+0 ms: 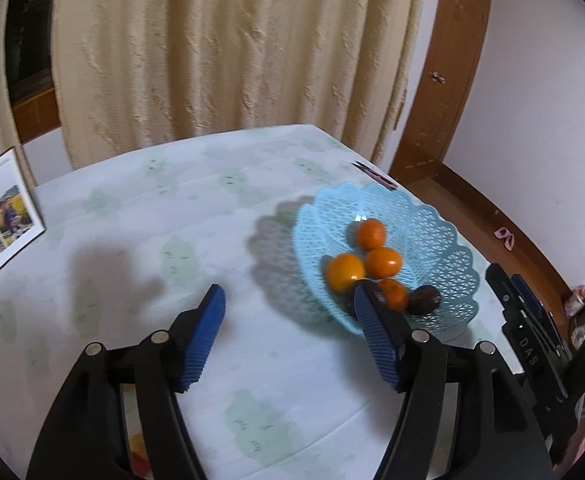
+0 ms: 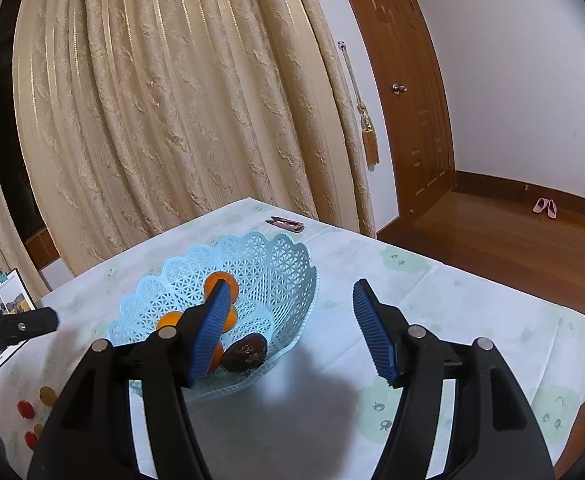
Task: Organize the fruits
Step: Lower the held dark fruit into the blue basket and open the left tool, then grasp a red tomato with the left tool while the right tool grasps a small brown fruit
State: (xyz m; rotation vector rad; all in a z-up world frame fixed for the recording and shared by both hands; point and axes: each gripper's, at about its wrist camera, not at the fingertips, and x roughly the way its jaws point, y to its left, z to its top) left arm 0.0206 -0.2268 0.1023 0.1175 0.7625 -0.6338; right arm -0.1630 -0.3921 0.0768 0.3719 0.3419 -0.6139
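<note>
fingers (image 1: pixel 212 312) spread; only right wrist shows slippers (image 2: pixel 545 206).

Basket (image 2: pixel 276 264): light blue plastic, openwork lattice, slight sheen. Oranges (image 1: pixel 383 262): smooth, glossy skin. Dark fruit (image 2: pixel 245 352): wrinkled, dull brown surface. Counter (image 1: pixel 228 208): covered in matt printed cloth (fold creases visible). Left claw (image 1: pixel 288 300) and right claw (image 2: pixel 288 292): matt black plastic arms, ribbed blue pads, bright metal pins. Curtain (image 2: pixel 172 100): cream textured fabric. Floor (image 2: pixel 492 240): polished, glossy wood.
</note>
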